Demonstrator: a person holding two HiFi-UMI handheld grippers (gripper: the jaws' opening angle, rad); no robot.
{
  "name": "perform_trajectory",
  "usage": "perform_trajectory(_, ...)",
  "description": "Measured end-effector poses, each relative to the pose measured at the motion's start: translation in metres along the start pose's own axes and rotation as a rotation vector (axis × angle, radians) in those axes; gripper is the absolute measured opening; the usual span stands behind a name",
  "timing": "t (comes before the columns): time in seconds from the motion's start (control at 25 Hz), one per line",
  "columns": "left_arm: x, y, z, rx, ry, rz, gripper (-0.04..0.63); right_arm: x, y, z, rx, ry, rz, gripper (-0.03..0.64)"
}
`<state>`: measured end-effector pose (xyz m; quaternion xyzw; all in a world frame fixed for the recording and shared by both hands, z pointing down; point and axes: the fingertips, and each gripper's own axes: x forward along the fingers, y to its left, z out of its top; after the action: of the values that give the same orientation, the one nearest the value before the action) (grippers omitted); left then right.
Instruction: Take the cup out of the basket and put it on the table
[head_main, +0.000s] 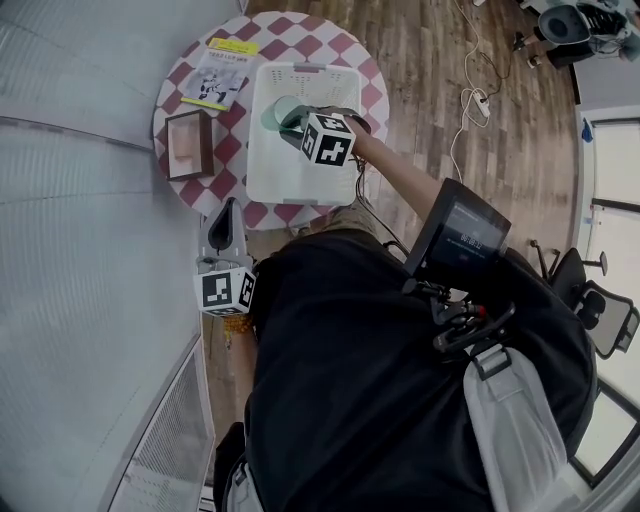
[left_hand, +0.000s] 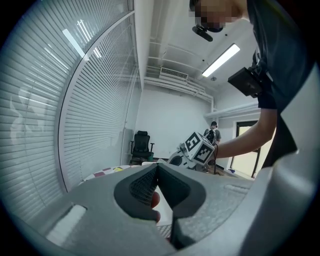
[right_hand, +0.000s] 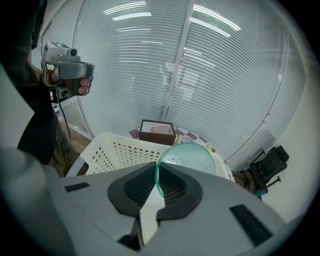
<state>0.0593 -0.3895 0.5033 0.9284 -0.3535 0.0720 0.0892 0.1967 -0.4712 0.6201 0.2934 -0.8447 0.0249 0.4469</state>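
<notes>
White slatted blinds (head_main: 80, 200) curve along the left side of the room, beside a wooden floor (head_main: 440, 80) and a round table (head_main: 232, 152) with a red-and-white checked cloth.

The left gripper (head_main: 230, 207) hangs off the table's near-left edge, over the floor, pointing roughly level. In the left gripper view its dark pads (left_hand: 142, 187) meet at the tips and nothing is caught between them.

A brown open box (head_main: 189, 144) stands at the table's left edge. A booklet (head_main: 215, 80) lies by the far-left edge, with a yellow slip (head_main: 232, 45) just beyond it.

The white perforated basket (head_main: 300, 175) fills the middle of the table, from the far edge to the near edge.

The right gripper (head_main: 297, 124) reaches steeply down over the basket. Its jaws are clamped on the thin wall of the pale green translucent cup (right_hand: 192, 157). The cup hangs tipped on its side over the basket's far-left part and touches neither the basket nor the table.

To the right, white cables (head_main: 468, 100) trail across the floor, and an office chair (head_main: 600, 310) stands near the right edge of the head view.
</notes>
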Motion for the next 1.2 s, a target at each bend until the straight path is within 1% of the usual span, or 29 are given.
perform_trajectory(0.48,0.010,-0.009,0.008,0.031,0.007,-0.057,0.005,-0.047,-0.008,0.030,0.115,-0.154,-0.066,0.026)
perform_trajectory(0.8,0.018,-0.017,0.010,0.027,0.030,-0.103,0.005,-0.080,-0.013,0.044,0.186,-0.237,-0.121,0.026)
perform_trajectory(0.96,0.022,-0.026,0.014,0.033,0.043,-0.131,0.005,-0.104,-0.016,0.047,0.252,-0.297,-0.144,0.025)
perform_trajectory(1.08,0.027,-0.029,0.014,0.039,0.048,-0.127,0.005,-0.121,-0.020,0.051,0.281,-0.354,-0.162,0.026)
perform_trajectory(1.2,0.032,-0.032,0.016,0.024,0.047,-0.095,0.005,-0.138,-0.023,0.055,0.279,-0.396,-0.177,0.026)
